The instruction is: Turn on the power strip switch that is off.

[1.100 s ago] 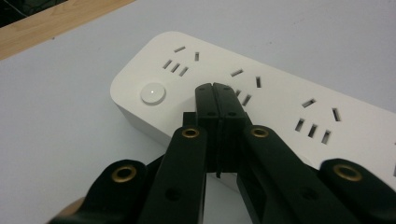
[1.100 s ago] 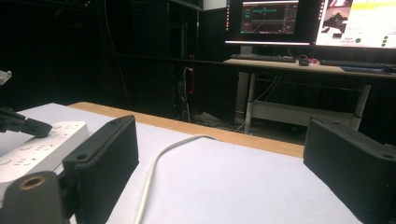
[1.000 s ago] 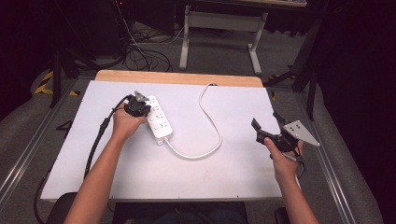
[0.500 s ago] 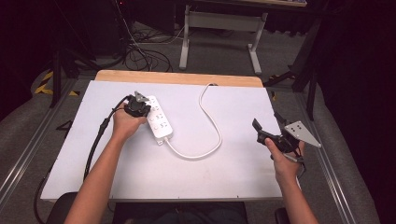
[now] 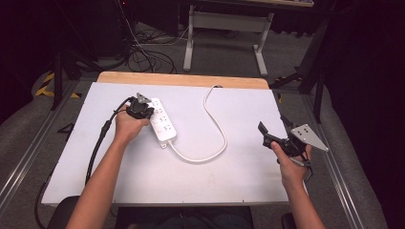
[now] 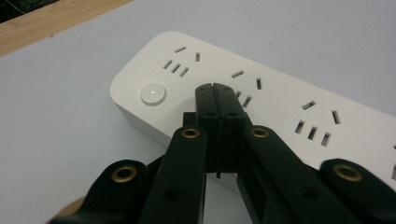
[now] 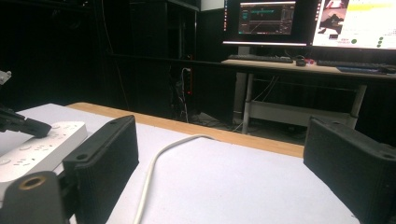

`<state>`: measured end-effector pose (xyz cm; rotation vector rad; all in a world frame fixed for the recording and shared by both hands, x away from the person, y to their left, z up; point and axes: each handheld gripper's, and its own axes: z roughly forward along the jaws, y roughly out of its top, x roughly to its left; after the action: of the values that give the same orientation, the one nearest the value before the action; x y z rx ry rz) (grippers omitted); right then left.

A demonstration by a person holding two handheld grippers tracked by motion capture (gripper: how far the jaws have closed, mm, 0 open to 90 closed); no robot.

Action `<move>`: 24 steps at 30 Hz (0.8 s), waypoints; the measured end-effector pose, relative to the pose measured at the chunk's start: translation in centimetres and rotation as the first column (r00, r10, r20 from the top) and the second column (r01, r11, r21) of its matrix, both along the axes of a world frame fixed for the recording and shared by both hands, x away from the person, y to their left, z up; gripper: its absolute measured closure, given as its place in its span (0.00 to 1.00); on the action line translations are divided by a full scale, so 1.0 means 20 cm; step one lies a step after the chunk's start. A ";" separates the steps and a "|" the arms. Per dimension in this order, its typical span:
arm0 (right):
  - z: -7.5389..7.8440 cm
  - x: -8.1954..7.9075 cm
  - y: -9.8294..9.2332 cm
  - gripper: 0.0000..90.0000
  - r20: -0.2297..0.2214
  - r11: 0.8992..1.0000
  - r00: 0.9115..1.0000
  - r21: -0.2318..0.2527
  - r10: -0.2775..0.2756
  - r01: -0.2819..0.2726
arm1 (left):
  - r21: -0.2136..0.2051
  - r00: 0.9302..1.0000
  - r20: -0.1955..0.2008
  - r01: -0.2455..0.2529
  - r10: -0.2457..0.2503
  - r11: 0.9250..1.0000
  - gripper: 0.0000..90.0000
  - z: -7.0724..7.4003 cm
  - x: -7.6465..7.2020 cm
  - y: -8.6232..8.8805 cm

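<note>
Little has changed over the last second: the left gripper [image 5: 139, 109] stays planted at the far end of the white power strip [image 5: 161, 123], and the strip has not shifted on the white table [image 5: 229, 191]. In the left gripper view the jaws are pressed together, holding nothing, their joined tip resting on or just above the strip's top face, just beside the round switch button [image 6: 153, 93]. The right gripper [image 5: 276, 133] still hovers well apart near the table's right edge; only a slight drift of the hand shows. Its jaws stand wide apart with nothing between. The strip's cord [image 5: 216, 125] loops between the two grippers, unmoved. Judgement: the left side is lining up a press on the switch; the button is not yet covered by the tip.
</note>
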<state>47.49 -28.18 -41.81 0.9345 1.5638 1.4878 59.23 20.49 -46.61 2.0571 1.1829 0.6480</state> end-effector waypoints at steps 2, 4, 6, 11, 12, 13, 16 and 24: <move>0.00 0.00 0.00 0.12 -0.001 1.000 1.000 -0.002 0.003 -0.003 | -0.009 1.000 -0.006 -0.002 0.002 1.000 1.00 0.00 0.00 0.00; 0.00 0.01 0.00 0.12 -0.002 1.000 1.000 -0.004 0.004 -0.004 | -0.002 1.000 -0.001 -0.004 0.004 1.000 1.00 0.00 0.00 0.00; -0.01 0.01 0.01 0.12 -0.007 1.000 1.000 -0.005 0.003 -0.003 | -0.008 1.000 -0.006 -0.016 0.016 1.000 1.00 0.00 0.00 -0.01; -0.01 0.01 0.01 0.12 -0.007 1.000 1.000 -0.007 0.010 -0.010 | -0.030 0.999 -0.013 -0.040 0.040 0.999 1.00 0.01 0.00 -0.01; -0.01 0.01 0.01 0.12 -0.004 1.000 1.000 -0.011 0.010 -0.010 | -0.034 0.999 -0.007 -0.045 0.045 0.998 1.00 0.00 0.00 -0.01; -0.01 0.01 0.01 0.12 -0.005 1.000 1.000 -0.011 0.010 -0.010 | -0.032 0.999 -0.008 -0.045 0.045 0.998 1.00 0.00 0.00 -0.01; -0.01 0.01 0.01 0.12 -0.009 1.000 1.000 -0.005 0.012 -0.012 | -0.042 0.999 -0.010 -0.048 0.048 0.998 1.00 0.00 0.00 -0.01; -0.01 0.01 0.01 0.12 -0.008 1.000 1.000 -0.007 0.014 -0.014 | -0.110 0.997 -0.006 -0.081 0.081 0.991 1.00 0.01 -0.01 0.02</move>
<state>47.79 -27.96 -41.97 0.9282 1.5833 1.4885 59.12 20.81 -46.42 1.9260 1.2802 0.6054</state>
